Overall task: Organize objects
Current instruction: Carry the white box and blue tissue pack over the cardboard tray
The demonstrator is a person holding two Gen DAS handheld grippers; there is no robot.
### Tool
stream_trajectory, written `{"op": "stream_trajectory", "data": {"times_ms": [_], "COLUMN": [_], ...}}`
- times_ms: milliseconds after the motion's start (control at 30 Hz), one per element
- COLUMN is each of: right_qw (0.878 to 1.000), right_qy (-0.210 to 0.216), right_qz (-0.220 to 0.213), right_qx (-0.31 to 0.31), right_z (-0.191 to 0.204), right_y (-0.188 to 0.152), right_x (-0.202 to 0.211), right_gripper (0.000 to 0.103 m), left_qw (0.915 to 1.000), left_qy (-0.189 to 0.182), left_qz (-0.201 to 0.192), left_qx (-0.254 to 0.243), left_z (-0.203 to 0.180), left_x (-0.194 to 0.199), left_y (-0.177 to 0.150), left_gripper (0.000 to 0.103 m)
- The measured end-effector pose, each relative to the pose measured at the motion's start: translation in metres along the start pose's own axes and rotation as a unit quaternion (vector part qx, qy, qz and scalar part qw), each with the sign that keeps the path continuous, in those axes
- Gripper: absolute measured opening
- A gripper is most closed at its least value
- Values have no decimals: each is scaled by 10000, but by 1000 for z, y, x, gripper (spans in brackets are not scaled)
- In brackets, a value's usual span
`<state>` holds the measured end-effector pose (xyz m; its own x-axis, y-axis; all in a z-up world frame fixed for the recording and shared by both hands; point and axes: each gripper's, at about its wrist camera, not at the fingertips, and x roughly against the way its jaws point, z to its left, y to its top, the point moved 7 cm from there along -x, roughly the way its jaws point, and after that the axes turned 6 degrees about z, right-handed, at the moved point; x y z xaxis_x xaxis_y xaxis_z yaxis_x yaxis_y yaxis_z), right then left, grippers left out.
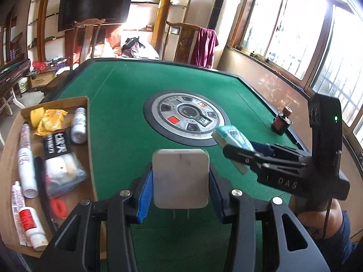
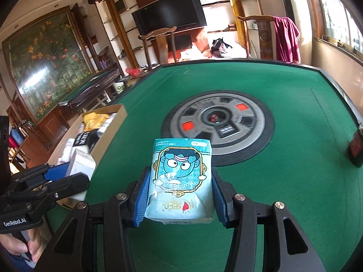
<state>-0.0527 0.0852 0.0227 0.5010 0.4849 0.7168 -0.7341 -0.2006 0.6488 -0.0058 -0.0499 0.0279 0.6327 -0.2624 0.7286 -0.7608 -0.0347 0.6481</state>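
Left tongs [image 1: 180, 181] squeeze one white plug [image 1: 180, 178]; right tongs [image 2: 179, 187] squeeze one blue tissue pack [image 2: 181, 181], both beside cardboard box [image 1: 68, 100]; one dark bottle [image 1: 281, 122] far across.

Daylight floods through blown-out windows [image 1: 295, 34] at right; fisheye edges curve and darken.

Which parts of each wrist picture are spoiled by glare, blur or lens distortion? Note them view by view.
Left wrist view: the windows blow out to white, and the fisheye bends the green table edges; the white charger stays sharp. Right wrist view: sunlight washes out the shelves behind the TV, the dark bottle at the edge is smeared, and the tissue pack is crisp.
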Motion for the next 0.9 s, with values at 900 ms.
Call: {"op": "stream_trajectory", "data": {"times_ms": [900], "right_qw": [9925], "right_qy": [468], "right_qz": [275], "right_qx": [1099], "right_z": [147], "right_y": [4], "right_x": [-38], "right_gripper": [53], "left_qw": [9909], "left_qy": [379], "left_qz": [-739], "left_qx": [1061], "left_z": [144], "left_x": [77], "left_y": [-18], "left_gripper": [44]}}
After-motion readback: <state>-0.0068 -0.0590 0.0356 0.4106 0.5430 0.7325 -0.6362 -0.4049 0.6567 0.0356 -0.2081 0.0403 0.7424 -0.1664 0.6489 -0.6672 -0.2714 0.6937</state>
